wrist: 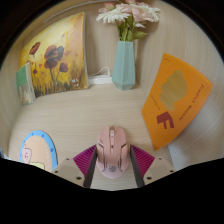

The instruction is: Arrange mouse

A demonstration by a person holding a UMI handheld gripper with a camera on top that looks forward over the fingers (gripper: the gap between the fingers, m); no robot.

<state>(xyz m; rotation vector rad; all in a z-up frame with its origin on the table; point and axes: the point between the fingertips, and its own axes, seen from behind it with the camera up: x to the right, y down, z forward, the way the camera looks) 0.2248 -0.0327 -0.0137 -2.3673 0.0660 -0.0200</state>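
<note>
While the mouse [112, 151] sits between the two fingers, the desk reads from left to right as follows. Farthest left, a small card [25, 84] leans beside a flower painting [55, 56] propped against the wall, and nearer the gripper a round blue-rimmed object [35, 150] lies on the desk [95, 110]. In the middle, a teal vase [124, 64] with pale flowers [128, 14] stands well beyond the mouse. To the right, an orange card [174, 97] lies tilted on the desk.

The main risk, as I judge it, is a slip. The mouse is smooth and domed, so a squeeze placed high on its sides could pop it forward or let it twist. An uneven close, one finger touching first, would shove it sideways across the desk instead of gripping it. A wide swing while carrying it could also clip the round object or the orange card.

The gripper [113, 166] has its pink pads [84, 160] close on either flank of the mouse, spread about as wide as the mouse's body. Whether both pads actually press on it or leave a sliver of gap cannot be told from this view, nor whether the mouse rests on the desk.
</note>
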